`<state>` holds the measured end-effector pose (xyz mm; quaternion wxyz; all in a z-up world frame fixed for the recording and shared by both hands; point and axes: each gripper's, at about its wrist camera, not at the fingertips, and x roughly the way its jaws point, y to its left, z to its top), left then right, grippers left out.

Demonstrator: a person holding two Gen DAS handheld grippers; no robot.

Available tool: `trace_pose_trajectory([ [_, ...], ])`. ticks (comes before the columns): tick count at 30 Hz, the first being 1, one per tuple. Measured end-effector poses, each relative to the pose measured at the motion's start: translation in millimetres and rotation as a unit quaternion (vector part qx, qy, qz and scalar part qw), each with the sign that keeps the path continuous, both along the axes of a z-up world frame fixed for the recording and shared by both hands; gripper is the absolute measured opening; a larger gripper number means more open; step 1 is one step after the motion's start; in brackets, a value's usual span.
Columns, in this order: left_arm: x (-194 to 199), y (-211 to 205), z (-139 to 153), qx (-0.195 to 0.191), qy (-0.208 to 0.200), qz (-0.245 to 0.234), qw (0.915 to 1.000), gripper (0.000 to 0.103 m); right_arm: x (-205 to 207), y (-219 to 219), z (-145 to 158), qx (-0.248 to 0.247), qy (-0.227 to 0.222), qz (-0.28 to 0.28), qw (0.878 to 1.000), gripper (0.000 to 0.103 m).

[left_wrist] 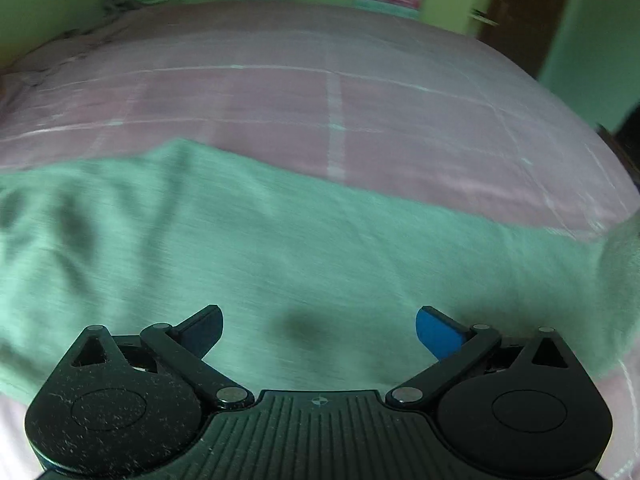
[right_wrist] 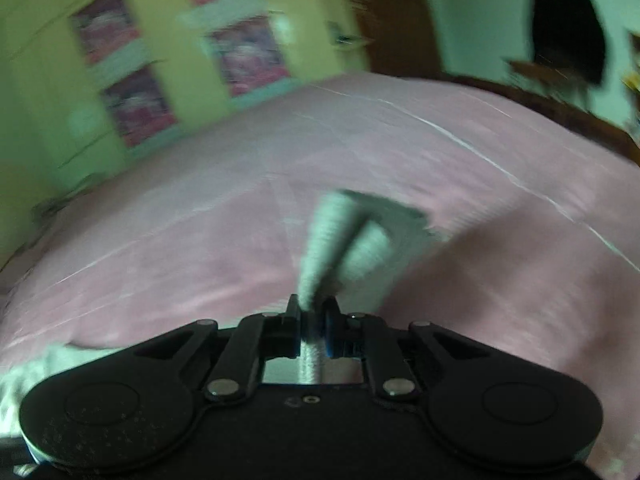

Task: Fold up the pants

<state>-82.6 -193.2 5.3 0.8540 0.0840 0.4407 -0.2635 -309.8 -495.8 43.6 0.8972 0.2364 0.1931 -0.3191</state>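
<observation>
Right tongs clamp blurred pants cloth; left tongs gape, far hem cut off.

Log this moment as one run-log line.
task: fold pants | left gripper: open over green pants | right gripper: shut on pants edge | surface: pink bedsheet

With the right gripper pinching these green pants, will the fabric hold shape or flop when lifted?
Likely floppy: the pants lie creased on the pink bedsheet. The right gripper bunches a cuff thin, suggesting soft, light cloth; the rest would probably trail.
</observation>
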Motion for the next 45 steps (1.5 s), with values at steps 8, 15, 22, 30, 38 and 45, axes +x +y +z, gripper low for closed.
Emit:
trace_pose_trajectory([
  [8, 50, 77, 3, 0.007, 0.009, 0.088, 0.9961, 0.102, 115, 125, -15, -0.008, 0.032, 0.203, 0.979, 0.013],
  [15, 49, 78, -10, -0.062, 0.097, 0.061, 0.9915, 0.103, 142, 175, -64, 0.003, 0.124, 0.275, 0.953, 0.064],
  [22, 36, 39, -26, -0.129, 0.187, 0.033, 0.9733, 0.102, 81, 138, -17, -0.002, 0.040, 0.226, 0.973, 0.064],
  [30, 27, 8, -44, -0.142, 0.204, 0.039, 0.9678, 0.025, 25, 92, -22, 0.015, 0.002, 0.151, 0.988, 0.064],
  [38, 19, 33, 14, -0.197, 0.120, 0.047, 0.9719, 0.018, 18, 60, -40, 0.021, 0.022, 0.072, 0.997, 0.063],
  [45, 33, 95, 1, -0.112, 0.096, 0.062, 0.9872, 0.022, 63, 84, -45, -0.009, 0.066, 0.128, 0.990, 0.047],
])
